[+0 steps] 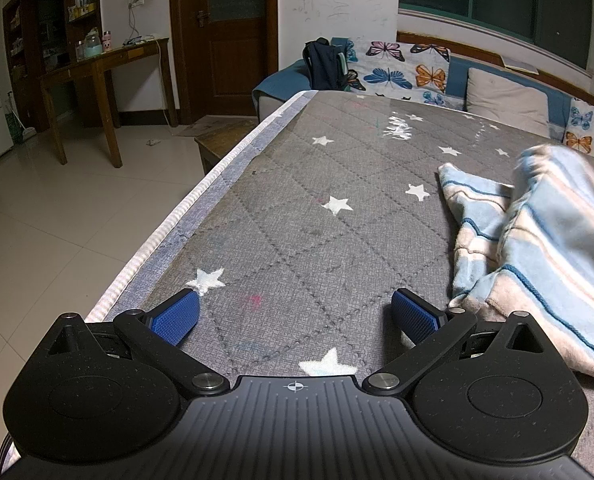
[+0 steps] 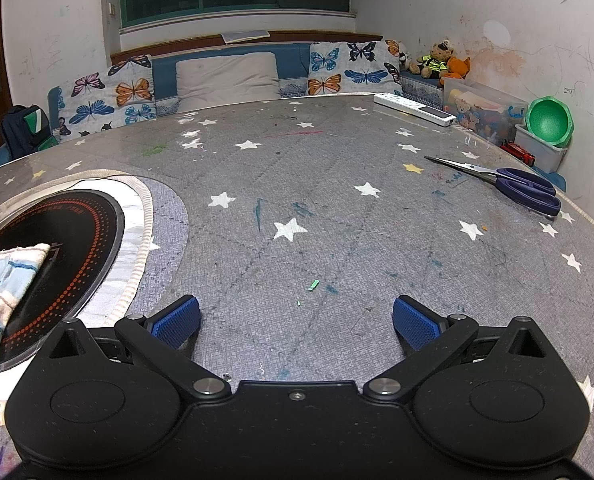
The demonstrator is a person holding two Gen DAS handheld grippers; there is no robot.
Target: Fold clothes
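Only the right wrist view shows scissors [image 2: 509, 185]; both grippers gape.

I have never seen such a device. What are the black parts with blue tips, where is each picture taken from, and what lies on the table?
Each picture comes from a camera on a hand-held claw, looking forward along its two blue-padded fingers. The left claw and the right claw are both open and hold nothing. Below them is a grey star-patterned table cover. A blue and cream striped cloth lies crumpled, waiting to be folded. Blue-handled scissors and a white power strip lie further away.
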